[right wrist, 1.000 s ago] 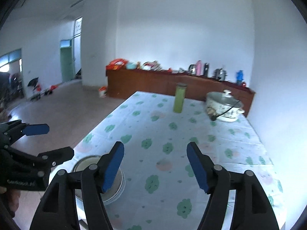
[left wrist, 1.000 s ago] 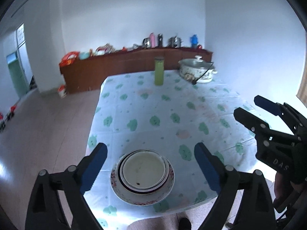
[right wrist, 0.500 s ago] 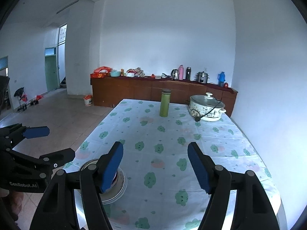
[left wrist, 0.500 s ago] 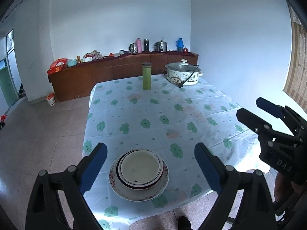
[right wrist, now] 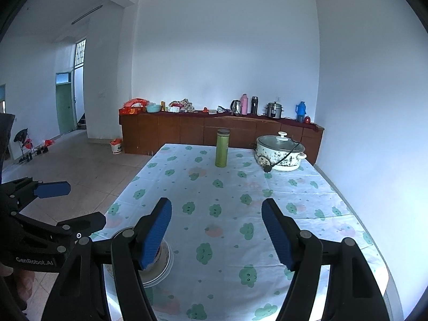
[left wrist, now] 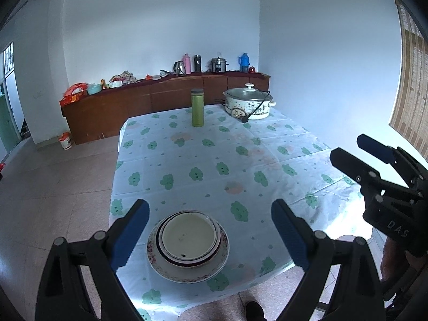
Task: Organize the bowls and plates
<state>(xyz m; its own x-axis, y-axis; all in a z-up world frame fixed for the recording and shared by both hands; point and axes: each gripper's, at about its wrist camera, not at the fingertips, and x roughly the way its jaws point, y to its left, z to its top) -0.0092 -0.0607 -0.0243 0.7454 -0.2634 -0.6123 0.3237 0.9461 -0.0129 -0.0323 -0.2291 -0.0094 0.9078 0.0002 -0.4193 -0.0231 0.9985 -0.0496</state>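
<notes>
Left gripper (left wrist: 210, 236) jaws spread wide, holding nothing, hovering over stack of plates and bowl (left wrist: 188, 243) at lower centre of frame on near table edge; right gripper (right wrist: 216, 231) also wide open and empty, lower centre, stack partly hidden behind its left finger; tablecloth (left wrist: 214, 160) mid-frame; green flask (left wrist: 197, 107) and lidded pot (left wrist: 248, 104) upper centre; sideboard (left wrist: 160, 99) behind

White walls (right wrist: 227, 53), tiled floor (left wrist: 53, 187), seemingly wooden sideboard (right wrist: 219, 131)

Right hand-held gripper (right wrist: 216, 230) gapes above tablecloth (right wrist: 230, 198); stacked dishes (right wrist: 160, 264) lower left.
</notes>
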